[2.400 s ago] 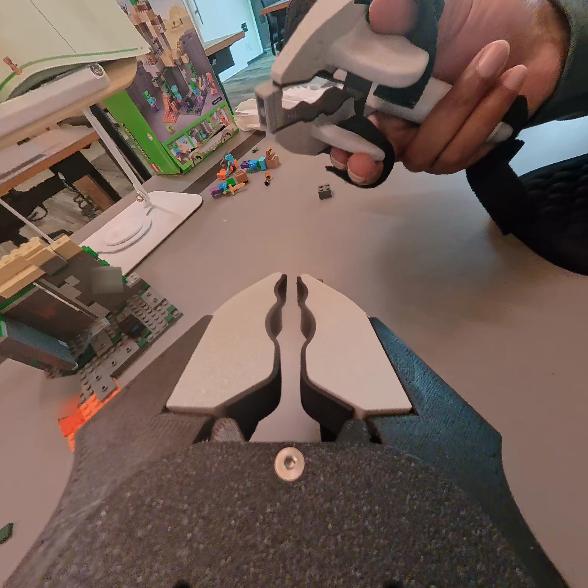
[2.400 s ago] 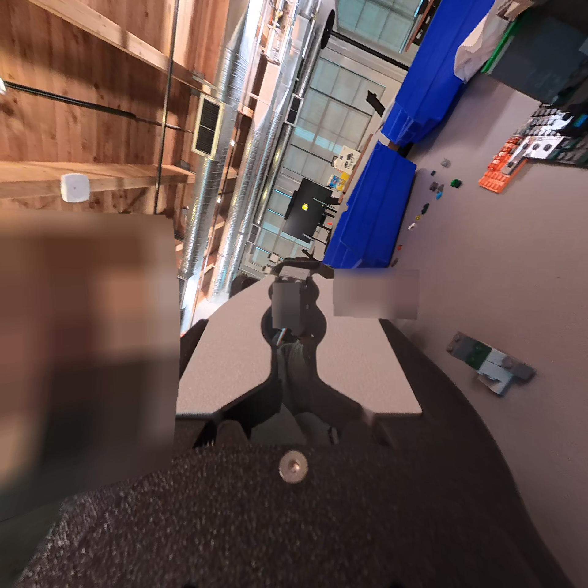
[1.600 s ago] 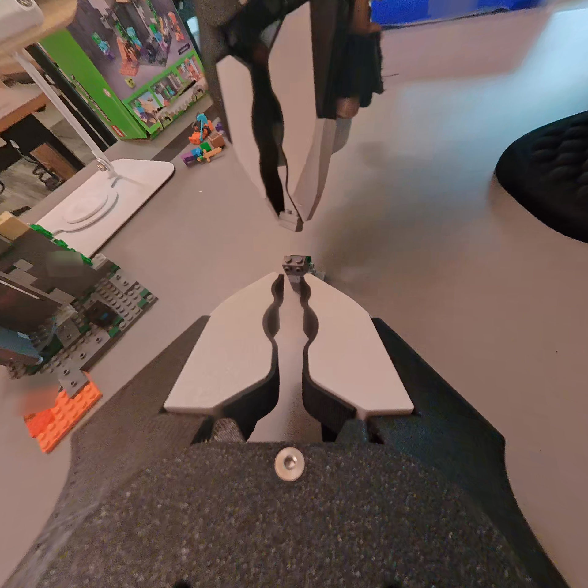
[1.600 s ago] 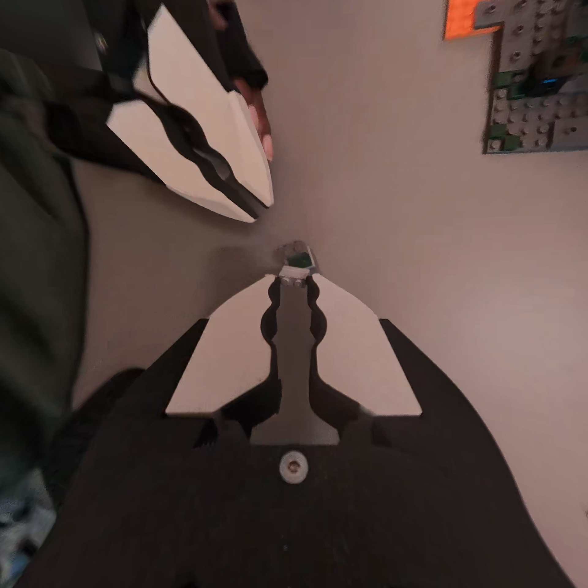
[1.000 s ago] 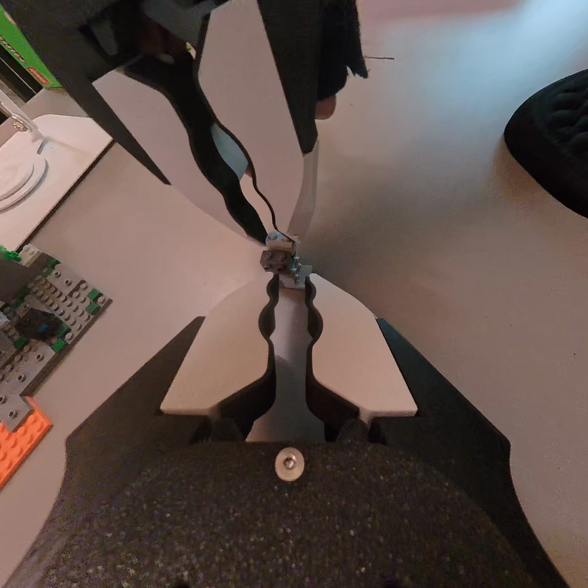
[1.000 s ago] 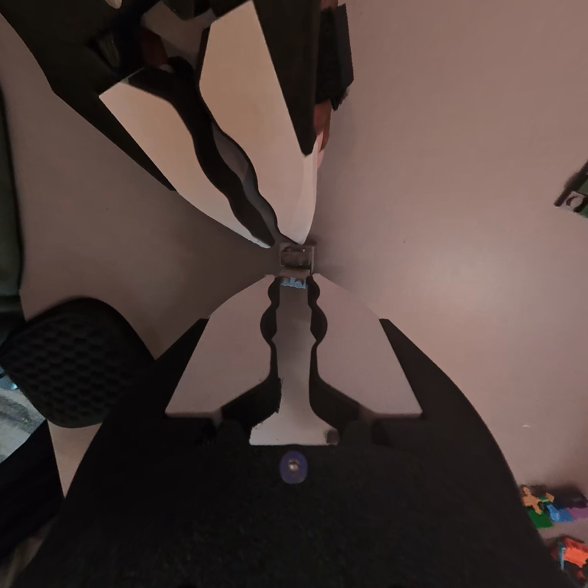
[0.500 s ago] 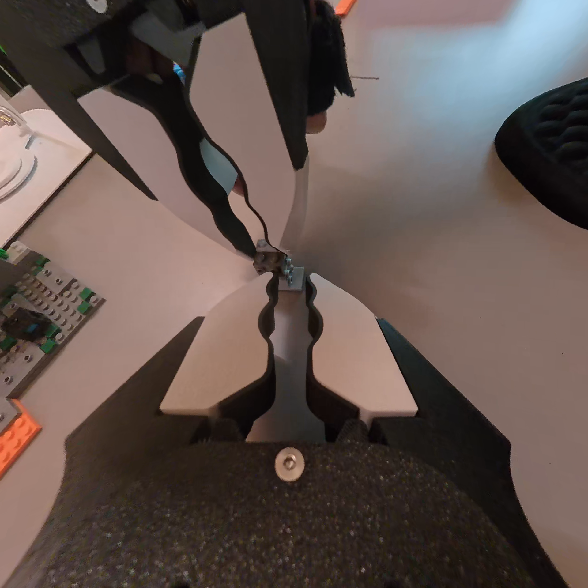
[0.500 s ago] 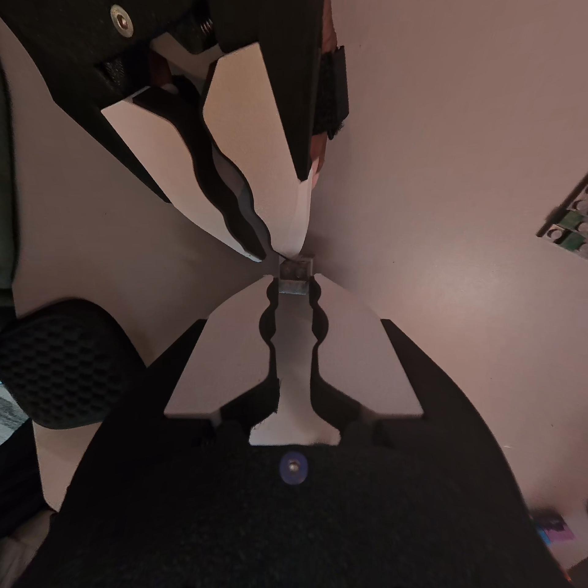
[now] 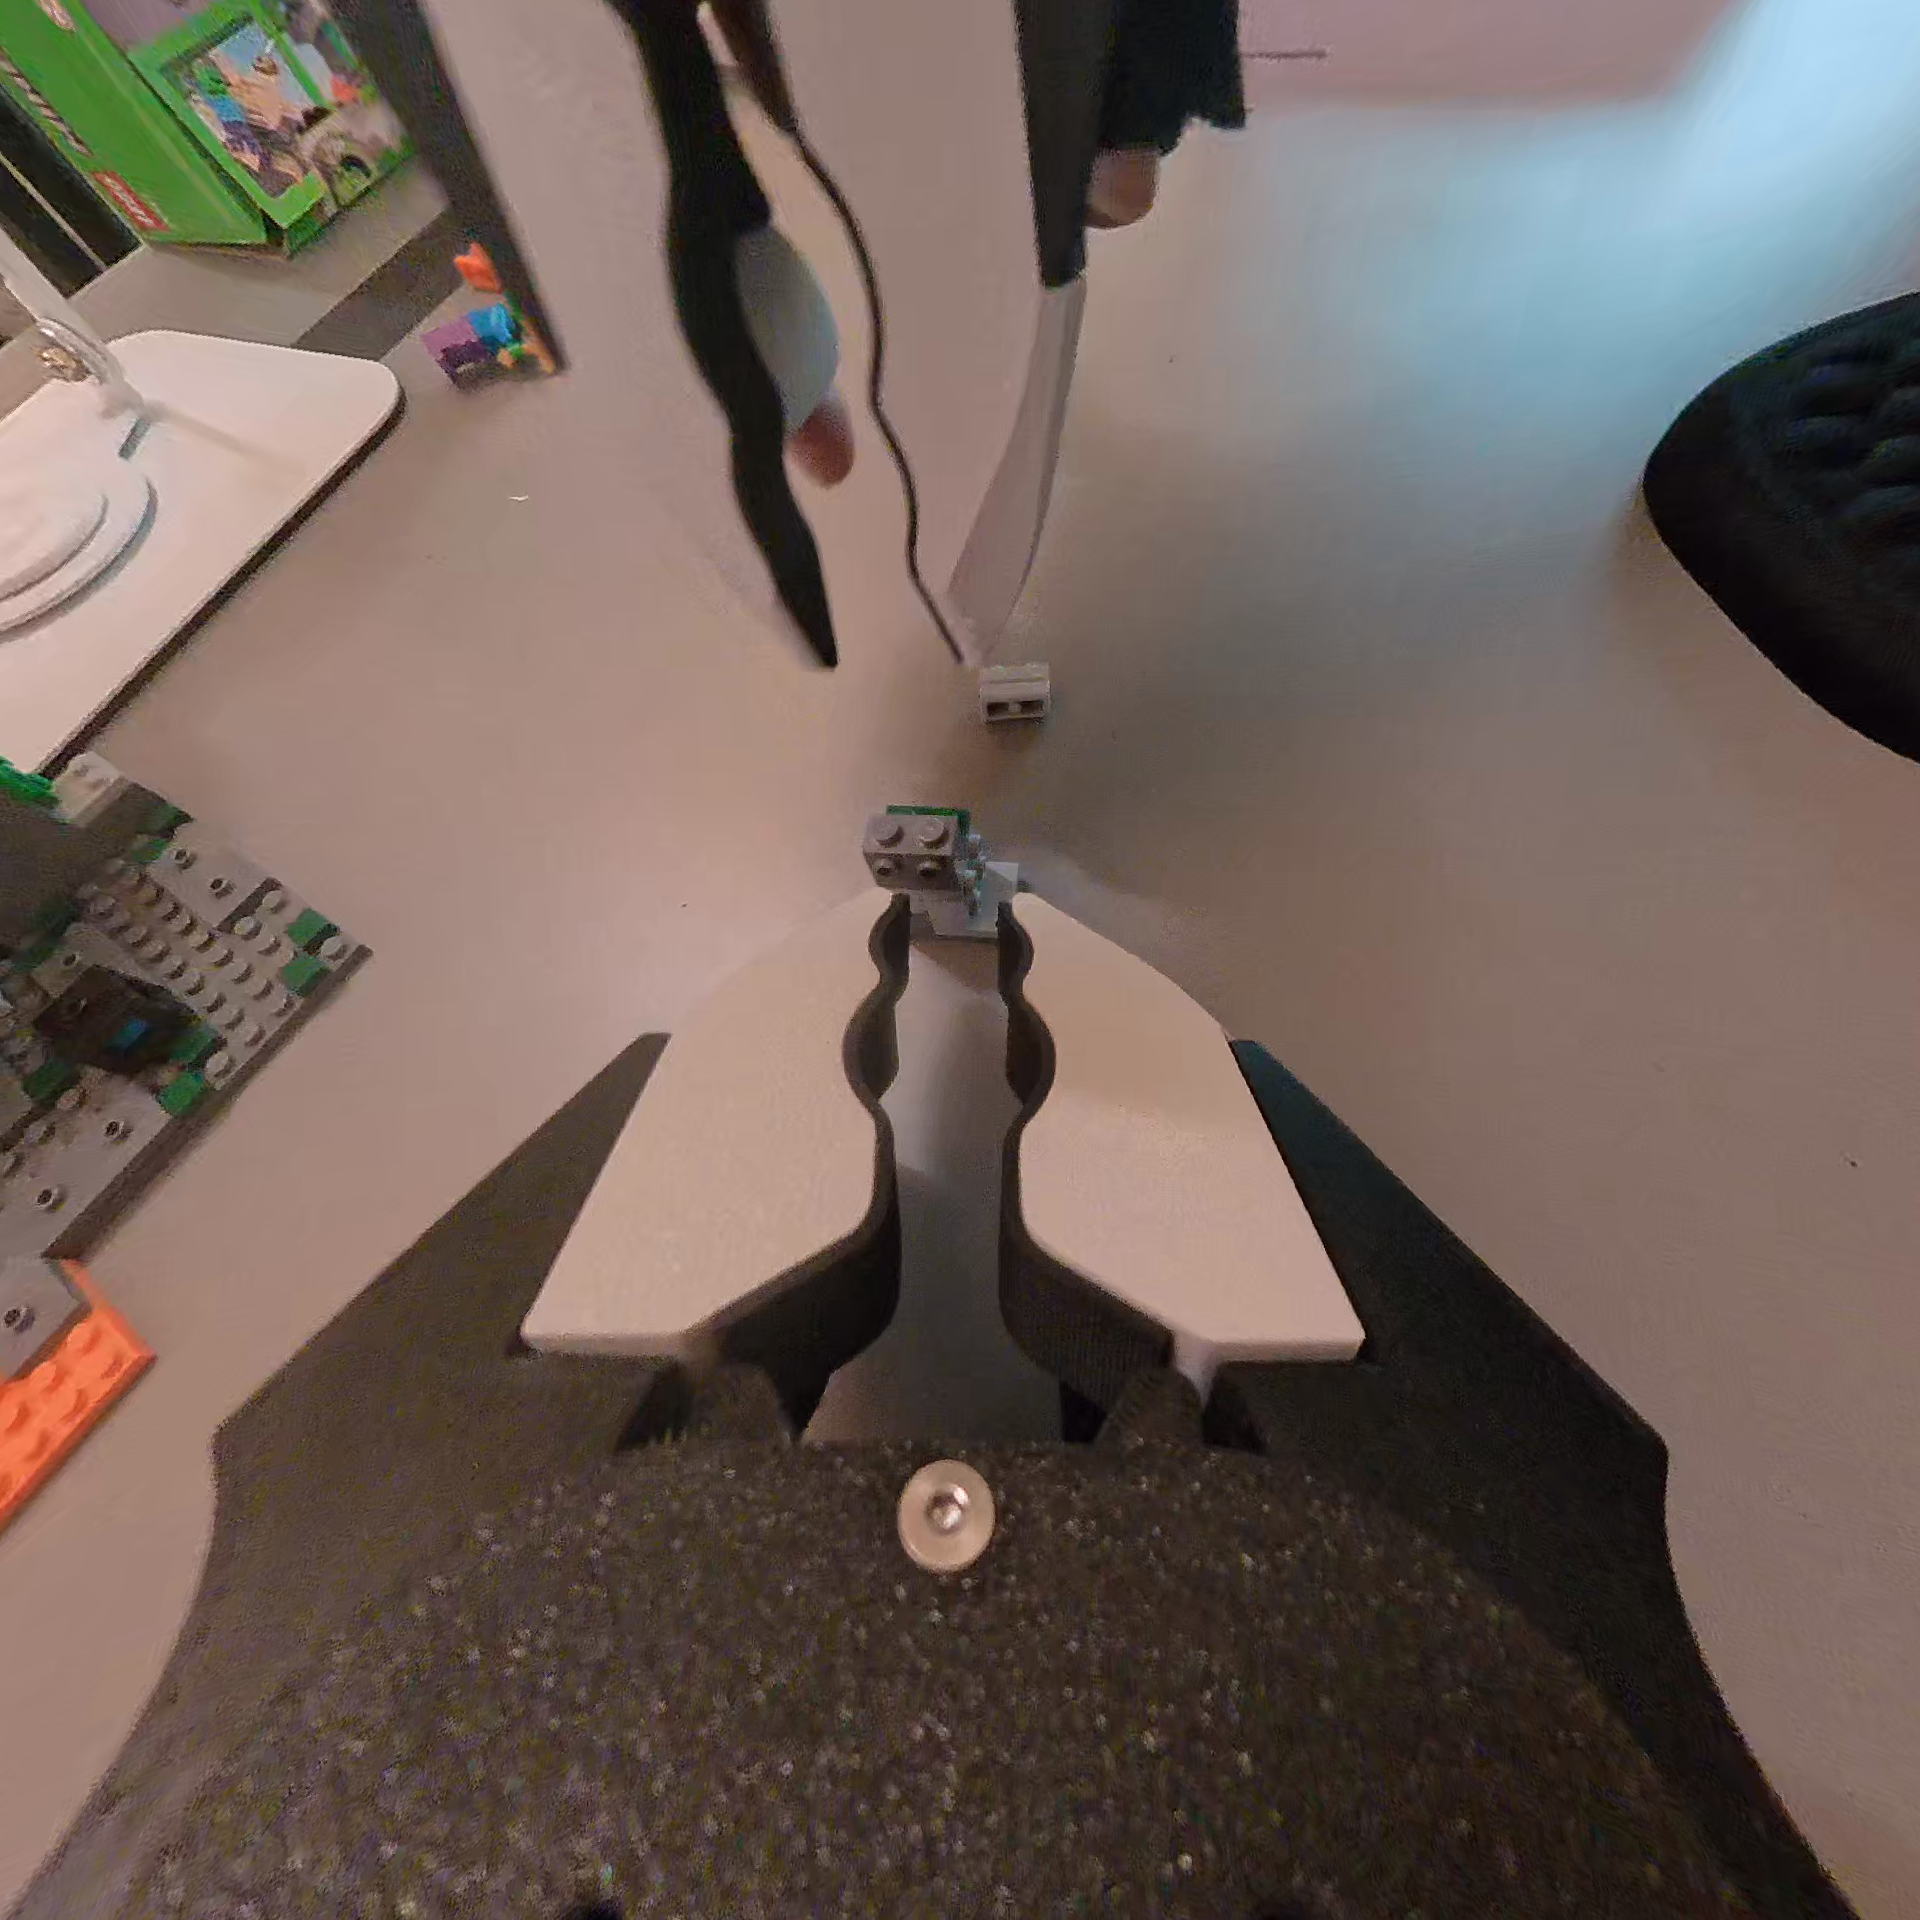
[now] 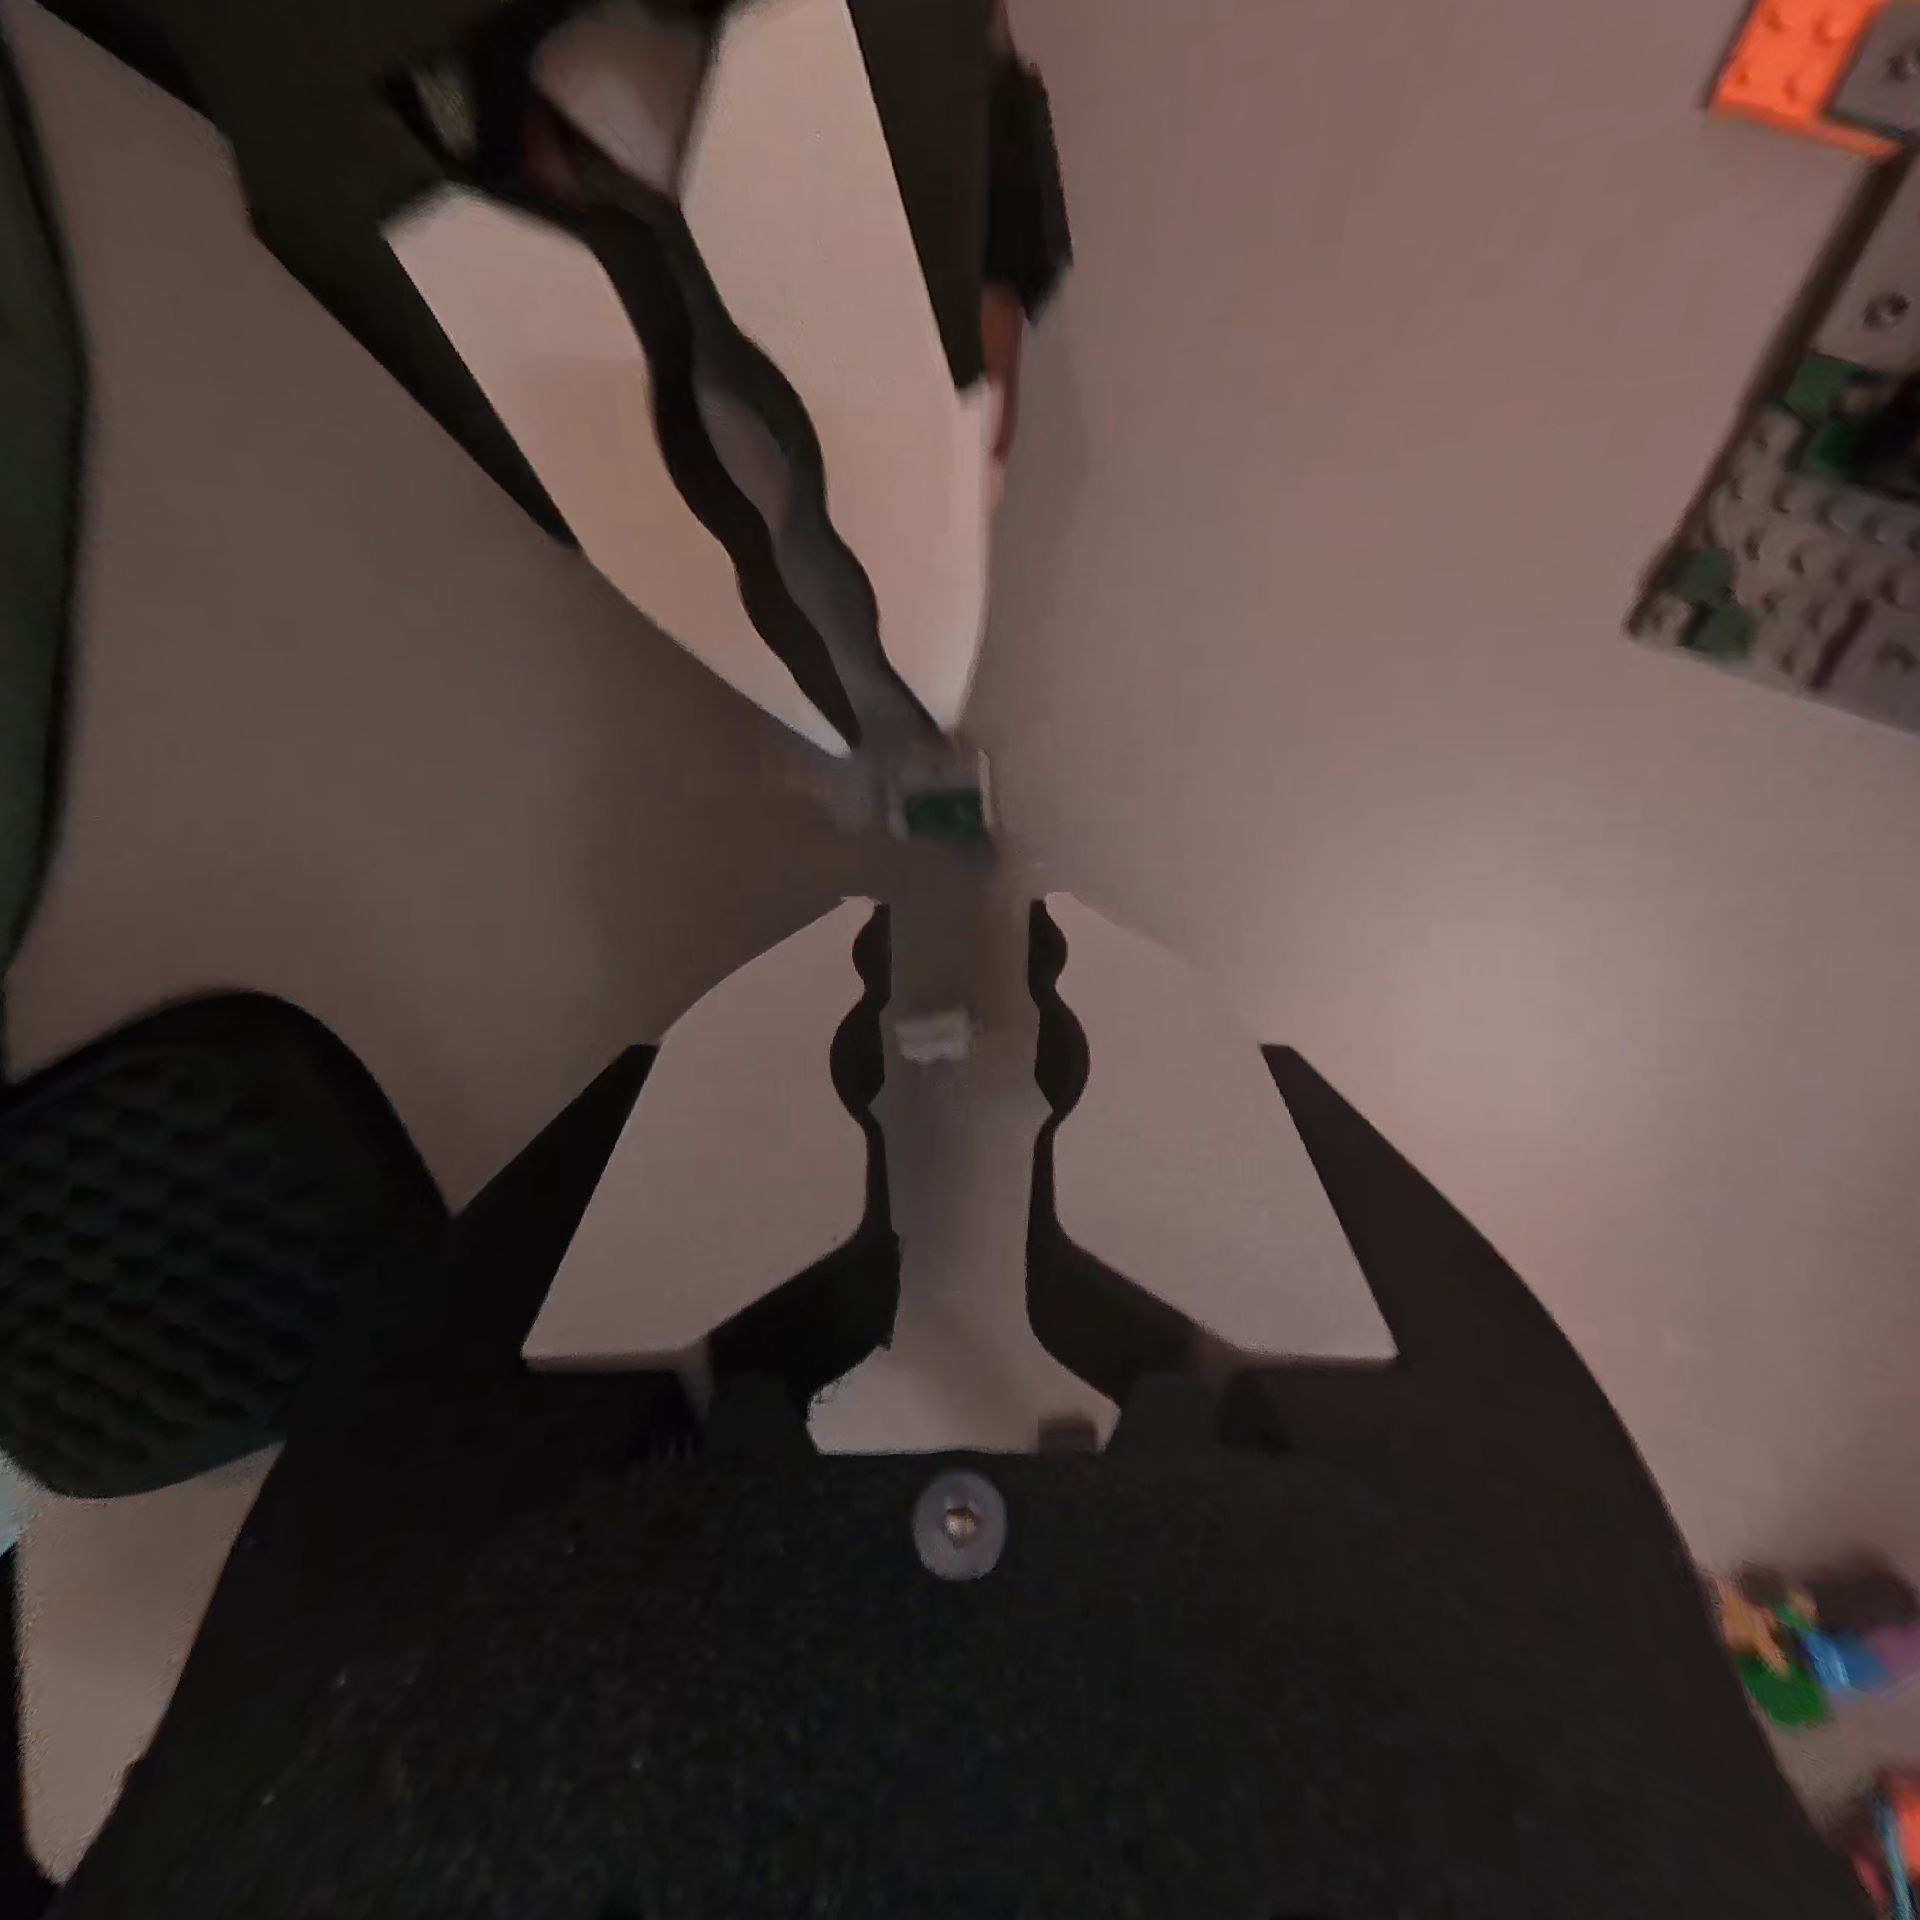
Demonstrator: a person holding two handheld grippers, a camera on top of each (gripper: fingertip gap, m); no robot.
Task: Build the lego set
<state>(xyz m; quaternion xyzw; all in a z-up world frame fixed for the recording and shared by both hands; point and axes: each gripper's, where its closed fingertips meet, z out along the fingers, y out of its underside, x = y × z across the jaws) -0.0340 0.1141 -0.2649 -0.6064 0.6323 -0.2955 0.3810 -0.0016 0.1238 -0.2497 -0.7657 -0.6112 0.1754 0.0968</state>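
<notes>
My left gripper [image 9: 948, 904] is shut on a small grey lego assembly [image 9: 925, 857] with a green piece on top, held at its fingertips above the table. The assembly also shows in the blurred right wrist view [image 10: 940, 805], at the left gripper's tips [image 10: 904, 743]. My right gripper [image 9: 899, 657] hangs opposite, a little apart from the assembly, with its jaws apart and empty. A small light grey brick [image 9: 1013, 694] sits loose by the tip of one of its fingers. In the right wrist view that brick [image 10: 935, 1039] shows between my right gripper's [image 10: 956, 904] open fingers.
The lego build on its grey baseplate [image 9: 208, 935] and an orange plate [image 9: 62, 1382] lie at the left. A white lamp base [image 9: 208, 468], a green set box [image 9: 208, 114] and loose coloured pieces [image 9: 483, 338] are further back. A black chair [image 9: 1808, 520] is at the right. The left gripper's tips are roughly 4 cm from the right gripper's.
The right gripper held the light grey brick against the assembly; it has now opened and drawn back, and the brick is out of its jaws. The left gripper still holds the assembly.
</notes>
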